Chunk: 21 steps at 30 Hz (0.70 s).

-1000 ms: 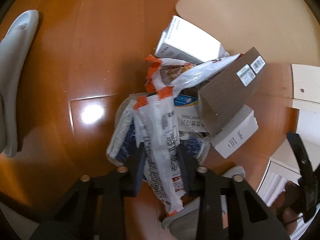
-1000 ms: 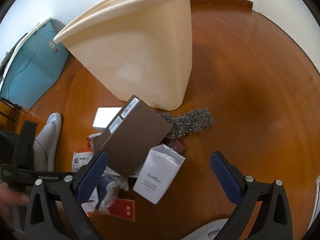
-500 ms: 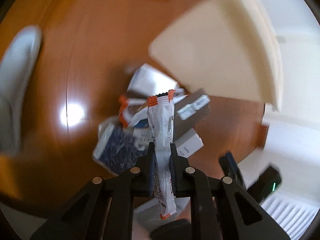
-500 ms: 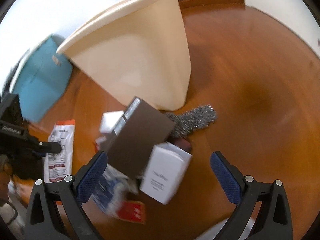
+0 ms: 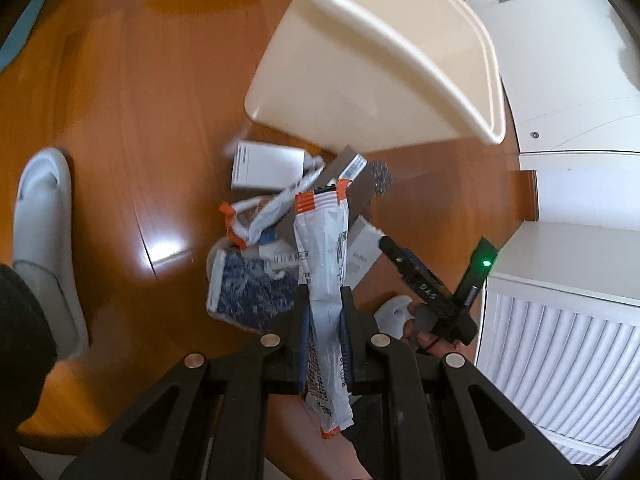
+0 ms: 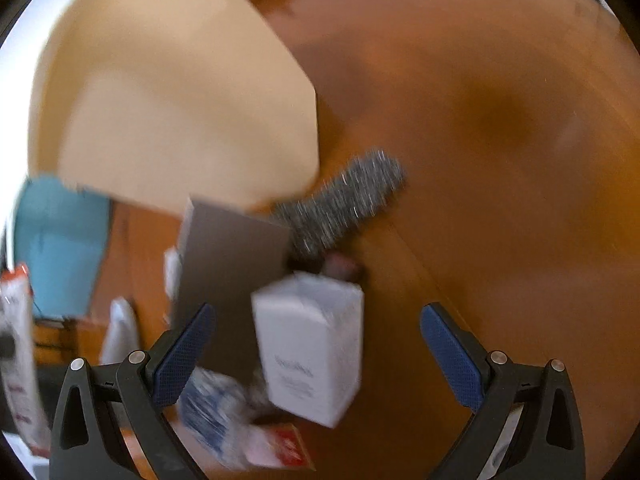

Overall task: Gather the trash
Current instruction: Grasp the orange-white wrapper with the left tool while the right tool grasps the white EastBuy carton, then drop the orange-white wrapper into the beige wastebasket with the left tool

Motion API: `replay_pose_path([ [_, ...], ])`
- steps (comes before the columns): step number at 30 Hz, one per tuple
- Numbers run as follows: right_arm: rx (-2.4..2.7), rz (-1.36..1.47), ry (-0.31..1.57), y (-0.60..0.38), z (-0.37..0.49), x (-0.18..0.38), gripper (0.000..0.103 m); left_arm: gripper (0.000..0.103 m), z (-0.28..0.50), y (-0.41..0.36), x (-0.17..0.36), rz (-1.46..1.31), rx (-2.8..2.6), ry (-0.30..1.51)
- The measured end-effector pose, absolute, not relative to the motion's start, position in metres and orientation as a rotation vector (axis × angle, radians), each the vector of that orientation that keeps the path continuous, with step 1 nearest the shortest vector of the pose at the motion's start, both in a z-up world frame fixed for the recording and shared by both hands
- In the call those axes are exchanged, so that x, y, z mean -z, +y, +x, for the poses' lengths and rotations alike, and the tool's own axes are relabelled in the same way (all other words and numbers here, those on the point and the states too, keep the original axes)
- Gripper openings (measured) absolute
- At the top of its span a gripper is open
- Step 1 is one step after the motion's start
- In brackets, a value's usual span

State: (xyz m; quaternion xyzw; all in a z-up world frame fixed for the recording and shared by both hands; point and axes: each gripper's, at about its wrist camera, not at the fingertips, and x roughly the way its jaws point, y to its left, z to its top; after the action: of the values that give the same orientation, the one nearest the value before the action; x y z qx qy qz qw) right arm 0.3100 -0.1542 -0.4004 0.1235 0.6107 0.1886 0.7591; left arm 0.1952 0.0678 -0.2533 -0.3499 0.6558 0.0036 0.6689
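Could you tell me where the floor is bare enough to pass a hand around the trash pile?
Bare floor lies between the slipper and the pile, and more to the right of the wire scrubber. It is crowded below the bin, where the white box, brown box and blue packet overlap.

Both wrist views angled steeply down at the floor — sharing the cream bin (image 5: 360, 92) at twelve o'clock and white box (image 6: 312, 344) — close.

Little can be read. The white-and-orange wrapper (image 5: 322, 264) carries dark print too small and creased to make out. The white box (image 6: 310, 350) near the middle has a short grey word and lines below it, blurred. White labels on the brown box (image 5: 352, 168) are illegible.
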Motion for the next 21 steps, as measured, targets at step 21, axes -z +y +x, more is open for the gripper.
replay_pose_path([
  [21, -0.435, 0.350, 1.341, -0.149, 0.285, 0.436, 0.070, 0.012, 0.269, 0.039, 0.151, -0.418, 0.157, 1.286],
])
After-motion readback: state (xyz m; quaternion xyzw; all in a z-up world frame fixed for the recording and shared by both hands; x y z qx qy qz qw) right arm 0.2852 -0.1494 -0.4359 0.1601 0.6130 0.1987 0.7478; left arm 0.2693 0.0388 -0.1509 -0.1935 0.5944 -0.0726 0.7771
